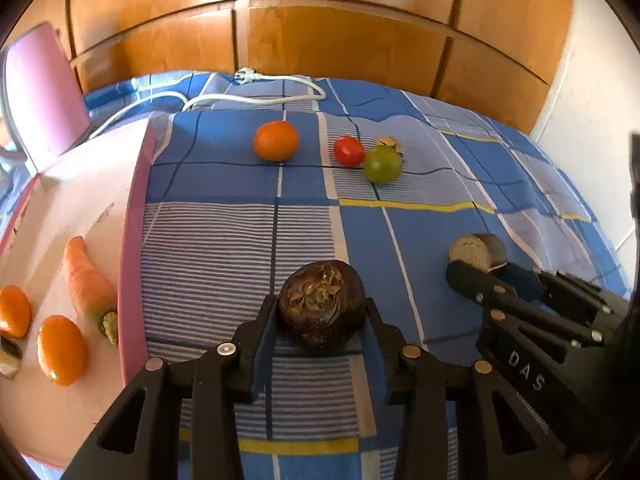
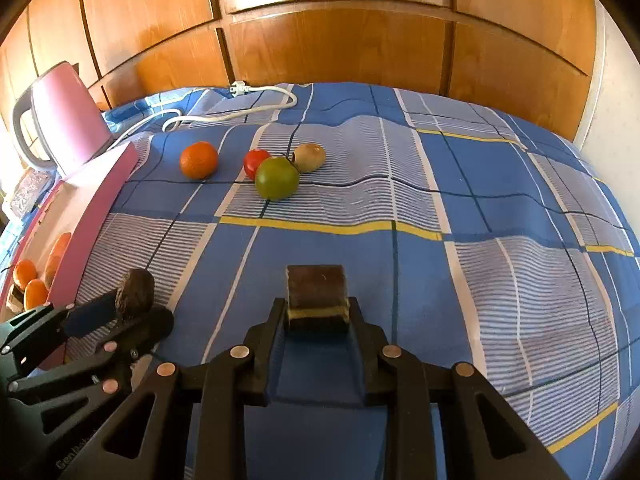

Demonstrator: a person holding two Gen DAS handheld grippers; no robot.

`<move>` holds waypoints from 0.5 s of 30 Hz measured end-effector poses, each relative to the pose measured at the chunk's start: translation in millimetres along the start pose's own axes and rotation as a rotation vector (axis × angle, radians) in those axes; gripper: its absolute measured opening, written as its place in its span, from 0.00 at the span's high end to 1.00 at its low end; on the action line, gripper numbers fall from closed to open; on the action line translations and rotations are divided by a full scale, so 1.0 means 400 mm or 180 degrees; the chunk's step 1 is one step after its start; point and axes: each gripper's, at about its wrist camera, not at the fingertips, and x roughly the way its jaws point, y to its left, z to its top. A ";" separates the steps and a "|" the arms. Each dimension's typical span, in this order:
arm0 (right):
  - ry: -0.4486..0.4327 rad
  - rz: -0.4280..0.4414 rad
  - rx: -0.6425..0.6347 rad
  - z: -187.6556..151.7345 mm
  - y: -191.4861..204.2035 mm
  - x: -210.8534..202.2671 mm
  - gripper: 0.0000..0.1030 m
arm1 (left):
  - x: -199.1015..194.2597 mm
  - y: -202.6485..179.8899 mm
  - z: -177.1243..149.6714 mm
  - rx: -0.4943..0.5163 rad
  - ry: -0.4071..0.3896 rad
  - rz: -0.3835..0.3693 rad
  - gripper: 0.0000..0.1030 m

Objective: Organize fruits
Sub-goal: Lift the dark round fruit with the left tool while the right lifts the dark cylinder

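Left wrist view: two hand-held grippers, left hand-held gripper [image 1: 322,316], right hand-held gripper [image 1: 486,270], one orange [image 1: 276,140], two tomatoes [image 1: 349,151]

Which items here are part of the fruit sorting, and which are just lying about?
Job:
- dark round fruit in left tongs
- halved piece in right tongs
- orange, red tomato, green tomato
- pink tray

Lying about:
- pink kettle
- white cable

The checked blue bedspread [image 2: 460,184] carries an orange [image 2: 199,159], tomatoes [image 2: 277,178], a pink tray [image 1: 132,240]
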 end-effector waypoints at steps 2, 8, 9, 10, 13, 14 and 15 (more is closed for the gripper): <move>-0.0018 -0.0006 0.0012 -0.002 0.000 -0.001 0.73 | -0.002 0.003 -0.001 -0.0021 0.0003 -0.0019 0.61; -0.0091 -0.0005 0.0058 -0.008 -0.001 -0.005 0.73 | 0.001 0.002 0.001 -0.0012 0.0003 -0.0039 0.61; -0.0100 -0.0013 0.0042 -0.009 0.001 -0.005 0.73 | 0.001 0.002 0.001 -0.0016 0.0007 -0.0044 0.61; -0.0112 -0.0034 0.0016 -0.011 0.004 -0.006 0.73 | 0.001 0.004 0.002 -0.0025 0.0014 -0.0056 0.61; -0.0119 -0.0124 -0.0071 -0.015 0.017 -0.010 0.73 | -0.005 0.006 -0.002 0.0002 0.0024 -0.0048 0.61; -0.0121 -0.0142 -0.0088 -0.016 0.019 -0.011 0.73 | -0.008 0.005 -0.004 0.0005 0.0029 -0.0046 0.61; -0.0121 -0.0161 -0.0107 -0.018 0.021 -0.012 0.73 | -0.010 0.005 -0.005 -0.0002 0.0034 -0.0046 0.62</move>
